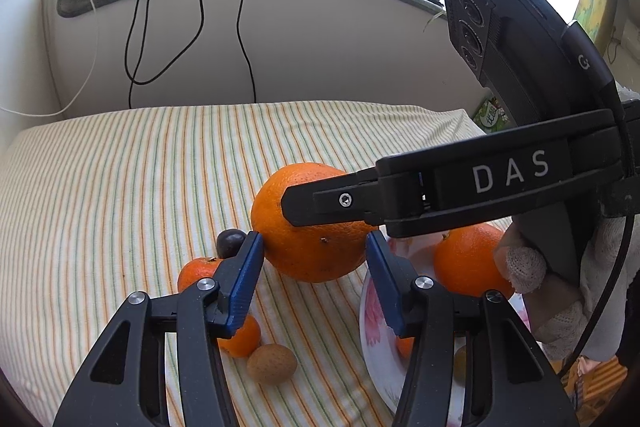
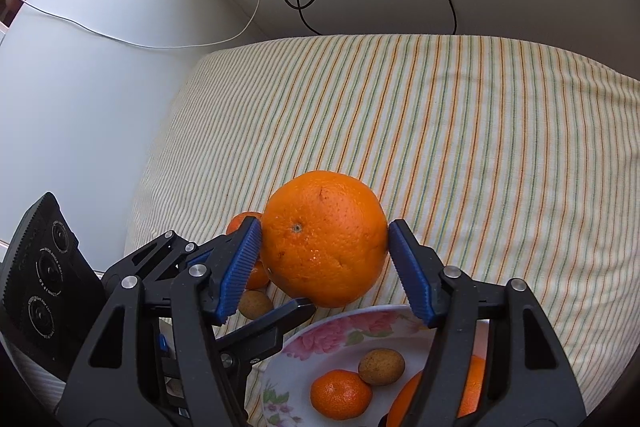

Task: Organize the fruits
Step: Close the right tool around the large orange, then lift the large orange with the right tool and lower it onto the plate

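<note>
The right gripper (image 2: 324, 251) pinches a round, dimpled orange (image 2: 323, 238) between ribbed blue jaws; the left gripper (image 1: 314, 267) jaws stand spread above the striped cloth (image 1: 140, 179).

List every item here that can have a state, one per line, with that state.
large orange: on the striped cloth, clamped between the right jaws
right gripper: shut on the large orange
left gripper: jaws apart, holding nothing
floral plate: on the cloth, partly filled with fruit
small mandarin: lying on the plate
brown fruit: loose on the cloth, off the plate
dark round fruit: loose on the cloth
</note>
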A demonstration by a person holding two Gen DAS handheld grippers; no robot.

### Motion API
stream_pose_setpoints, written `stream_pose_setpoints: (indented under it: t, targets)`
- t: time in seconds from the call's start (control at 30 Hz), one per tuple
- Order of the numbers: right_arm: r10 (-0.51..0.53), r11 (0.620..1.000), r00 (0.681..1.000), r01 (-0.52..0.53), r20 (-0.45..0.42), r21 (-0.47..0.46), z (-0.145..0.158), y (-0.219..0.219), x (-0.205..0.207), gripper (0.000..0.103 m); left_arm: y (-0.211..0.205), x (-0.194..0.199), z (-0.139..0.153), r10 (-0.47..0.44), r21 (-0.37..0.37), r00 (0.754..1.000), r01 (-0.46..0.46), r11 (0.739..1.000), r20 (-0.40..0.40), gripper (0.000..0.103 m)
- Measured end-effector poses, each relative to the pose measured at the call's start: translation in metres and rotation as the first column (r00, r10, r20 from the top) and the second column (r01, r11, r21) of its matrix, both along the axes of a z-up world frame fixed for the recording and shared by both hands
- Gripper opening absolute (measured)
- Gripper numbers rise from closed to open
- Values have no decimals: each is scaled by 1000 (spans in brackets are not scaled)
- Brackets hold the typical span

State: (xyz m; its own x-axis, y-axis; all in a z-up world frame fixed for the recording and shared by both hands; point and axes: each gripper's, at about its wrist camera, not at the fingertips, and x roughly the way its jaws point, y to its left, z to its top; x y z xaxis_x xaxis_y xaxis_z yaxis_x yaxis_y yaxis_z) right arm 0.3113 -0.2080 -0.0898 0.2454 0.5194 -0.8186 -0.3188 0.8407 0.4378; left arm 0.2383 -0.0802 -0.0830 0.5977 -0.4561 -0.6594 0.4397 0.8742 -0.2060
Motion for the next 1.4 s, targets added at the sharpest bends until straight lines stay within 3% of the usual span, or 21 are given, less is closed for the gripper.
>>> stream_pose_setpoints:
  t: [0.4,0.9,1.1,1.4]
  targets:
    - [-16,1000,999,15,49,5,34,-17,-28,69,-7,-28,20,-21,-3,998,21,1000,61,52]
    - [-80,997,990,78,115,19,65,-67,-109,68,-38,-93,42,-95,-2,987,96,995,130,52]
    - [-117,993,985,114,128,29,68,-93,-152,68,-54,-117,44,-135,-10,981,138,990,140,52]
    - [-172,985,980,168,101,51,49,-121,-185,68,-80,-146,34,-186,6,973,187,982,134,52]
